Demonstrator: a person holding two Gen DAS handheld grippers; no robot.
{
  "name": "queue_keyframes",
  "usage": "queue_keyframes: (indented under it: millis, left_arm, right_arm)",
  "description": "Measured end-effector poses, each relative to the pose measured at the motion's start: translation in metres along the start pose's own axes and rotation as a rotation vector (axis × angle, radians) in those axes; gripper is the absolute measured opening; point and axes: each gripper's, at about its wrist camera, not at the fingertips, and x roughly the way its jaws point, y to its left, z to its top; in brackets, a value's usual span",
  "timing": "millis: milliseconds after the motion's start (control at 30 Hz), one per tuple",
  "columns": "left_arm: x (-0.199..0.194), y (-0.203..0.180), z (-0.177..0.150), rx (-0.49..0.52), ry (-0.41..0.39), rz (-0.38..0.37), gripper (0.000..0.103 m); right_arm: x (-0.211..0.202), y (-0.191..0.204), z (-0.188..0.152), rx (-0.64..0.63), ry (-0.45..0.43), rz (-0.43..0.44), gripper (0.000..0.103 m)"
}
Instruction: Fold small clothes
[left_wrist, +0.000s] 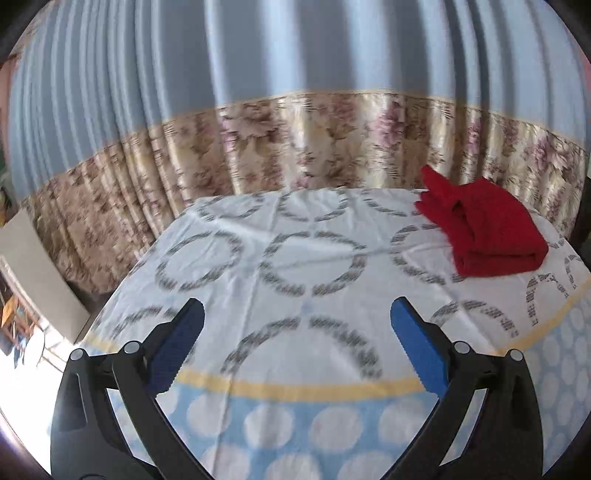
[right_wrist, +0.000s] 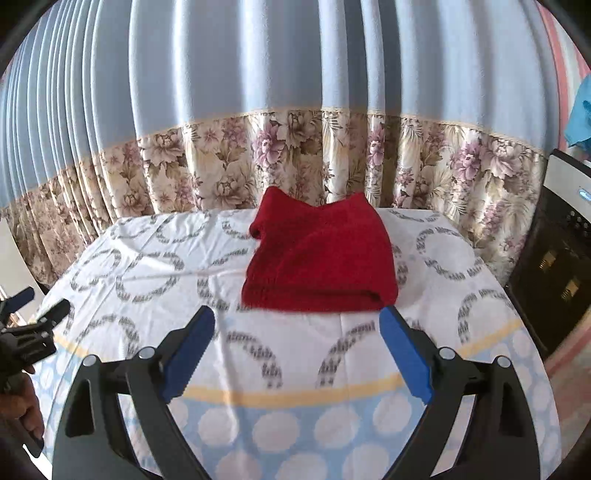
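Note:
A small red knitted garment (right_wrist: 319, 258) lies folded on the patterned table cover, toward the far side near the curtain. In the left wrist view the red garment (left_wrist: 484, 229) sits at the far right. My right gripper (right_wrist: 297, 325) is open, its blue pads wide apart just short of the garment's near edge, nothing between them. My left gripper (left_wrist: 297, 317) is open over bare cloth, well left of the garment, holding nothing. The left gripper (right_wrist: 40, 302) also shows at the left edge of the right wrist view, held by a hand (right_wrist: 22, 410).
A table cover (right_wrist: 295, 369) with grey rings, a yellow stripe and blue dotted border drapes the table. A blue and floral curtain (right_wrist: 295, 155) hangs close behind. A dark cabinet with a white appliance (right_wrist: 561, 266) stands at the right. A pale panel (left_wrist: 33, 266) stands left.

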Motion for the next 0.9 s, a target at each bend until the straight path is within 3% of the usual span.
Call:
queue_keyframes:
  millis: [100, 300, 433, 900]
  left_arm:
    - [-0.007, 0.016, -0.014, -0.043, 0.017, -0.012, 0.1]
    - [0.002, 0.02, -0.023, -0.024, 0.06, 0.008, 0.1]
    - [0.004, 0.016, -0.025, 0.002, 0.066, 0.032, 0.1]
    - [0.0, 0.004, -0.02, 0.02, 0.062, 0.0, 0.1]
  right_arm:
    - [-0.009, 0.007, -0.015, 0.024, 0.007, 0.012, 0.091]
    - [-0.007, 0.015, -0.018, 0.012, 0.011, -0.001, 0.091]
    - [-0.008, 0.025, -0.017, -0.058, -0.023, -0.071, 0.091]
    - [-0.008, 0.024, -0.014, -0.042, -0.017, -0.054, 0.091]
